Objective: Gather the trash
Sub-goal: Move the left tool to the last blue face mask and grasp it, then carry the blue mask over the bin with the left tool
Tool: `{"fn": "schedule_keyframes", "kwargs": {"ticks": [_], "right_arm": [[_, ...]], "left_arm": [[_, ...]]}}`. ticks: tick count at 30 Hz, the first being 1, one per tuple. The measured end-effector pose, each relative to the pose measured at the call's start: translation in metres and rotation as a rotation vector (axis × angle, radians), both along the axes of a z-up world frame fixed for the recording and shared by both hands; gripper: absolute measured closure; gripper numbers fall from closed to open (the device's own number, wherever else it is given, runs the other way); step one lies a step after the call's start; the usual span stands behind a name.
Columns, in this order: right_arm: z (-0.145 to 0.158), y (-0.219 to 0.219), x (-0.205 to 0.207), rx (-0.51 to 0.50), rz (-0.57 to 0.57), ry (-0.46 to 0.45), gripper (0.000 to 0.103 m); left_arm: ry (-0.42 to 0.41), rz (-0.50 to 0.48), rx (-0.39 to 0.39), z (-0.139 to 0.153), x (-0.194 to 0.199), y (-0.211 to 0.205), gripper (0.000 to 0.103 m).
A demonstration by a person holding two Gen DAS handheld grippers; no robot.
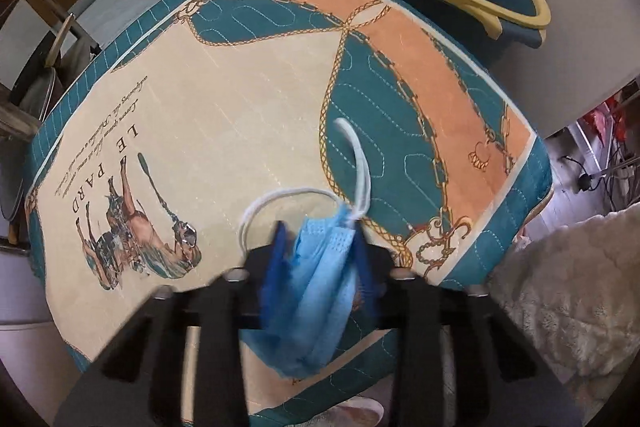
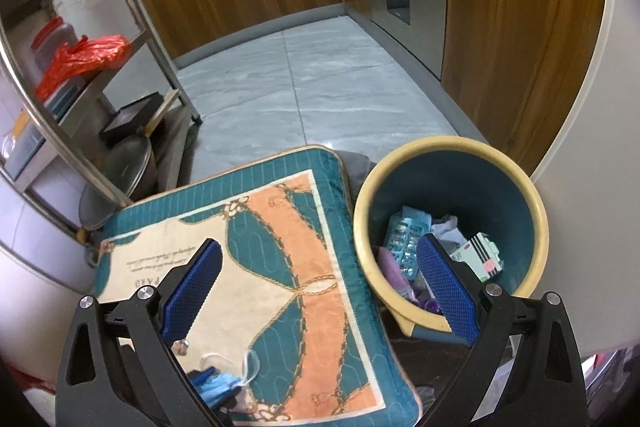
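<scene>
Already, in the left wrist view, the left gripper is clenched on the blue face mask, just above the cushion; motion blur hides its pads.

In the right wrist view, the right gripper gapes empty beside that cushion, where the bin holds wrappers and blister packs; its bottom is hidden.
</scene>
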State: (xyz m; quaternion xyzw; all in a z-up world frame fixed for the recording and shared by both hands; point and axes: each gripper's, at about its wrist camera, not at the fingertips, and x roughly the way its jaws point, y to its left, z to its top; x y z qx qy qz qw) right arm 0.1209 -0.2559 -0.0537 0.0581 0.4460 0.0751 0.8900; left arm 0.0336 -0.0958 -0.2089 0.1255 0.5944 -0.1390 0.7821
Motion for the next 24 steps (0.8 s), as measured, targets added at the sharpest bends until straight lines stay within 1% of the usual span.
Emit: {"fn": "schedule_keyframes", "kwargs": {"ticks": [1,2,6,8,10,12,14,16,18,20,24], "right_arm": [[0.000,0.000,0.000,0.001,-0.001,0.001,0.006],[0.000,0.001,0.001,0.001,0.000,0.002,0.006],[-0.002,0.002,0.002,-0.007,0.006,0.007,0.006],[-0.003,0.003,0.003,-0.004,0.013,0.013,0.006],[-0.004,0.004,0.002,-0.007,0.014,0.016,0.006],[-0.003,0.003,0.001,-0.008,0.015,0.013,0.006],[-0.003,-0.001,0.001,-0.001,0.019,0.016,0.006],[-0.003,-0.005,0.000,-0.006,0.016,0.016,0.006],[-0.003,-0.010,0.000,-0.013,0.014,0.018,0.006],[-0.003,-0.020,0.001,-0.020,-0.007,0.020,0.006],[0.000,-0.047,0.002,0.008,-0.064,0.020,0.006]], "left_arm": [[-0.012,0.000,0.002,0.002,0.000,0.000,0.087],[-0.025,0.001,0.003,0.004,0.000,0.001,0.088],[-0.076,0.029,-0.024,0.019,0.002,0.006,0.090],[-0.117,0.047,-0.046,0.031,0.005,0.010,0.090],[-0.159,0.078,-0.082,0.045,0.011,0.017,0.090],[-0.184,0.100,-0.103,0.055,0.016,0.022,0.090],[-0.211,0.147,-0.162,0.071,0.024,0.032,0.090],[-0.247,0.164,-0.192,0.085,0.031,0.035,0.090],[-0.295,0.149,-0.193,0.099,0.036,0.029,0.090],[-0.315,0.122,-0.208,0.107,0.040,0.018,0.090],[-0.323,0.070,-0.242,0.109,0.047,-0.012,0.090]]}}
